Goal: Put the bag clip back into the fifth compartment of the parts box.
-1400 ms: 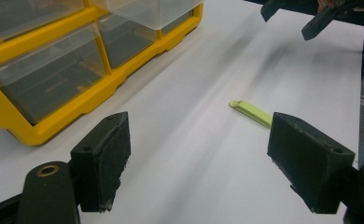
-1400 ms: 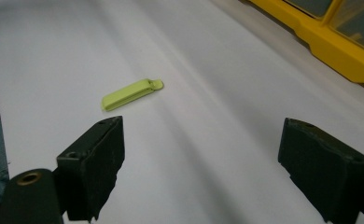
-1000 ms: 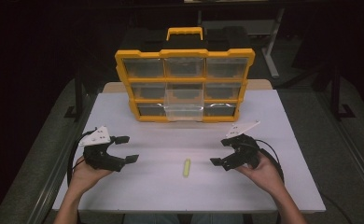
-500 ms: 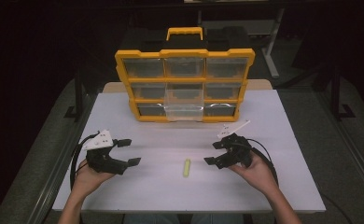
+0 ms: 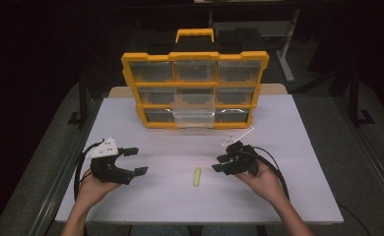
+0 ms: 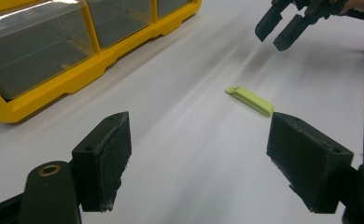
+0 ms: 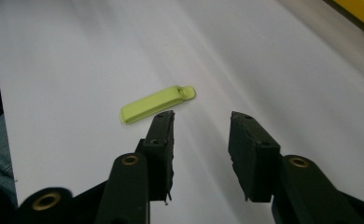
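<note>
Just left of the right gripper (image 7: 201, 140) lies the green clip (image 7: 154, 105), long axis crosswise; jaws just narrowing, nothing between them, nearer than the open left gripper (image 6: 217, 161).

Bare table (image 5: 298, 196) all around the green clip (image 5: 197, 177); yellow organizer (image 5: 195, 88) blocks the far edge only.

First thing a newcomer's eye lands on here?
The yellow drawer organizer standing at the table's far edge, its bottom-middle clear drawer pulled out. Then the small lime-green clip lying alone on the white table, between the open left gripper and the right gripper, whose empty jaws have just been closing.
</note>
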A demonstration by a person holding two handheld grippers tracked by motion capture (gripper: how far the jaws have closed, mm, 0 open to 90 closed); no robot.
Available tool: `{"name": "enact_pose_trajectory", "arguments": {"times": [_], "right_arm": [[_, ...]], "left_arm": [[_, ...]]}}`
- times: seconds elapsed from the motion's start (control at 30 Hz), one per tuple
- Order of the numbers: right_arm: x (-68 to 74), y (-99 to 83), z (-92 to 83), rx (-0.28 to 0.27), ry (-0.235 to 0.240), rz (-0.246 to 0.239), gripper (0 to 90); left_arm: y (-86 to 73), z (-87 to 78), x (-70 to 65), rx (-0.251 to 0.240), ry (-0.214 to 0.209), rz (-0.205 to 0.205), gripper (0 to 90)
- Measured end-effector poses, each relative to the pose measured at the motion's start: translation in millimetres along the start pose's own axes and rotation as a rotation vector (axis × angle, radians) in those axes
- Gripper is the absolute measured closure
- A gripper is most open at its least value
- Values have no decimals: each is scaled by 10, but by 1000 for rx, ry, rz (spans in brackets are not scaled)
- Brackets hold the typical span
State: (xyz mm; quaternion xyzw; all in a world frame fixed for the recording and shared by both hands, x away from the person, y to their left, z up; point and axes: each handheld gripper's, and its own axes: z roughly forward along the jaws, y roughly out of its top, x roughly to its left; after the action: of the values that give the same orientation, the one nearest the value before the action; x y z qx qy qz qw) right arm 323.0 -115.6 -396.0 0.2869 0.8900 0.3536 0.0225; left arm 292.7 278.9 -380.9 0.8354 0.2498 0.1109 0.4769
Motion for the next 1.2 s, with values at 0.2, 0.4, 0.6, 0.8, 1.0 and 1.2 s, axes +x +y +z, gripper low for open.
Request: {"name": "enact_pose_trajectory", "arguments": {"times": [0.2,0.4,0.6,0.8,1.0,1.2], "right_arm": [[15,25,88,25,11,4,704],[25,40,190,43,8,-3,841],[37,61,322,64,-10,-5,887],[57,83,466,84,-12,9,888],[93,99,586,97,-9,15,889],[128,130,670,96,1,27,889]], "left_arm": [[-11,2,-2,0,-5,-2,220],[-20,4,1,13,-8,6,220],[-27,-17,6,5,-2,3,220],[-38,-50,18,1,5,2,220],[-40,-47,14,2,5,8,220],[-46,-43,0,3,2,3,220]]}}
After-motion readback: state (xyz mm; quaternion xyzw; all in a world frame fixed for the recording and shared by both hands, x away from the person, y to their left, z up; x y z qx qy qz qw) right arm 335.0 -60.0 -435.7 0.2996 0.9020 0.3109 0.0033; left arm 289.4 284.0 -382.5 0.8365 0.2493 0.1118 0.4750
